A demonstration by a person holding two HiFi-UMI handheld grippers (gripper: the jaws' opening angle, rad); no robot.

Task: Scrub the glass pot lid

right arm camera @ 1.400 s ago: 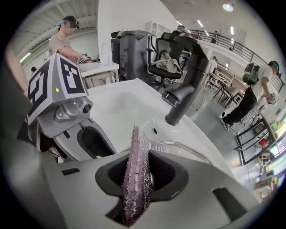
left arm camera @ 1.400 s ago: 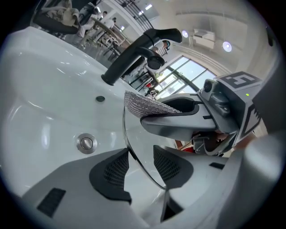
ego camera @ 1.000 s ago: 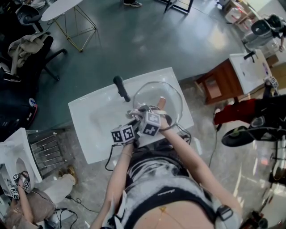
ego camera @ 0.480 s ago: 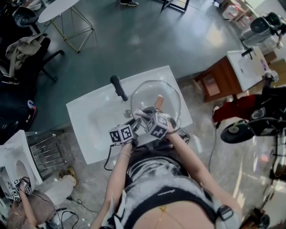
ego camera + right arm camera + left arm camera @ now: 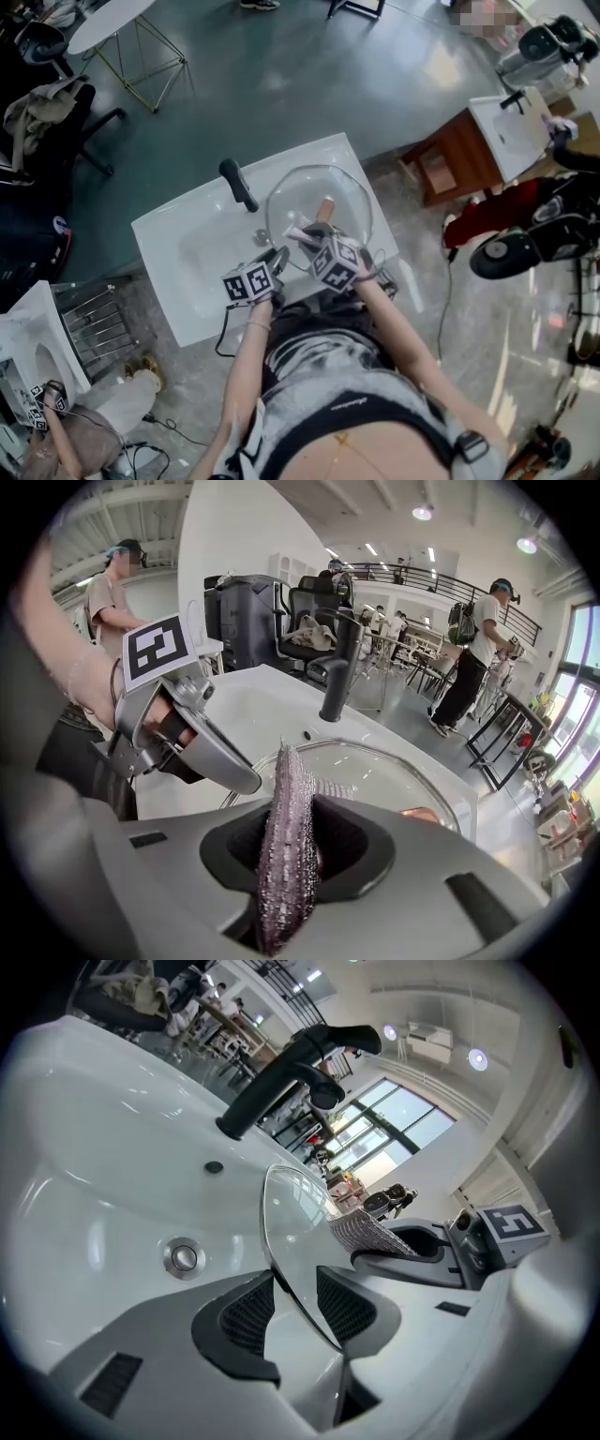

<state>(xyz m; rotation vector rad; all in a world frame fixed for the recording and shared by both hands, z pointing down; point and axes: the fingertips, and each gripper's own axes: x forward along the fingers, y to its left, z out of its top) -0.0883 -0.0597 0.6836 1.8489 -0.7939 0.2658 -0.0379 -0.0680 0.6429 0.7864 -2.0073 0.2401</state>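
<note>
A round glass pot lid (image 5: 349, 199) with a copper-coloured knob (image 5: 325, 207) is held tilted over the right part of a white sink (image 5: 178, 258). My left gripper (image 5: 277, 256) is shut on the lid's near rim; in the left gripper view the glass edge (image 5: 289, 1213) runs between the two pads (image 5: 249, 1312). My right gripper (image 5: 291, 834) is shut on a purple-grey scrubbing cloth (image 5: 281, 855), and the cloth lies against the lid's glass (image 5: 375, 775). In the head view the right gripper (image 5: 300, 235) is just right of the left one.
A black tap (image 5: 236, 184) stands at the back of the sink, with the drain (image 5: 184, 1257) in the basin. A wooden stand (image 5: 448, 173) with a second sink is at the right. A metal rack (image 5: 94, 319) is at the left. People stand behind (image 5: 473, 658).
The right gripper has slid to the right across the lid with the cloth and has rolled a little. The left gripper has kept its hold in place.
</note>
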